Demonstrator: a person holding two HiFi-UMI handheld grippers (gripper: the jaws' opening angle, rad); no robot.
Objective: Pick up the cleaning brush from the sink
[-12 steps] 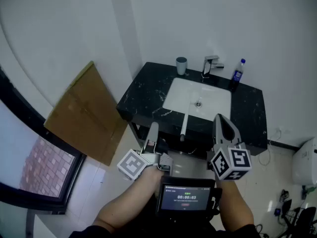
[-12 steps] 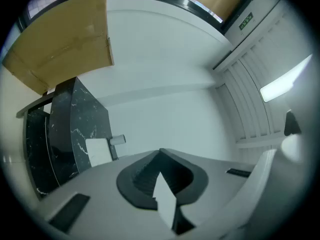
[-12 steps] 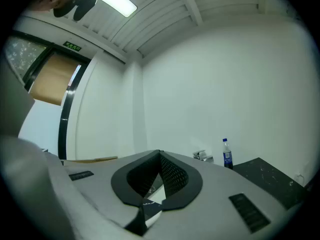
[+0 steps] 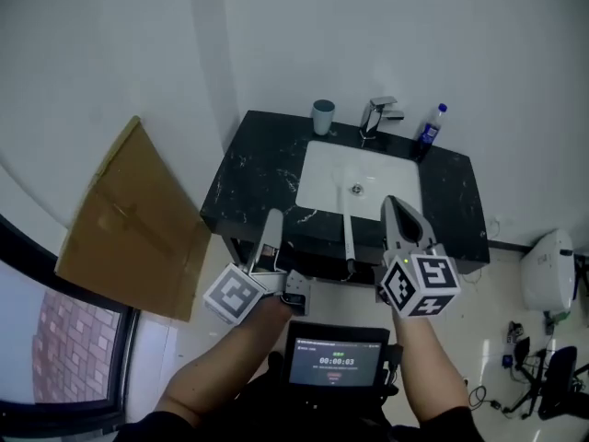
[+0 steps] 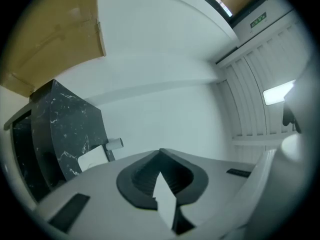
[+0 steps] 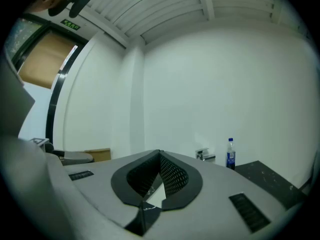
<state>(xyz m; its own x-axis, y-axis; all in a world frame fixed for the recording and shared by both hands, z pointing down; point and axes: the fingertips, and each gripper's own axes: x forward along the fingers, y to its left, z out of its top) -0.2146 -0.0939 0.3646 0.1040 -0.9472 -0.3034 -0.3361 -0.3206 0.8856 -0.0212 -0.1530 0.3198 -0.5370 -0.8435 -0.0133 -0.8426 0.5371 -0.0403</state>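
The cleaning brush (image 4: 348, 236) has a long white handle. It lies from the white sink basin (image 4: 386, 180) out over the counter's front edge. My left gripper (image 4: 273, 217) hangs in front of the counter, left of the brush, its jaws shut on nothing. My right gripper (image 4: 390, 201) is just right of the brush handle at the counter's front edge, also shut and empty. In the left gripper view the left gripper (image 5: 160, 151) points up past the counter's corner. The right gripper (image 6: 160, 154) points level at the back wall. Neither gripper view shows the brush.
The black marble counter (image 4: 253, 168) carries a grey cup (image 4: 323, 116), a chrome faucet (image 4: 375, 115) and a blue bottle (image 4: 429, 127) along the wall. A cardboard sheet (image 4: 129, 219) leans at the left. A screen (image 4: 336, 362) sits below my hands. Cables lie on the floor (image 4: 525, 357) at the right.
The view has shifted a little, with the cardboard now further left. Both grippers sit slightly nearer the counter's front edge. Both stay shut and empty.
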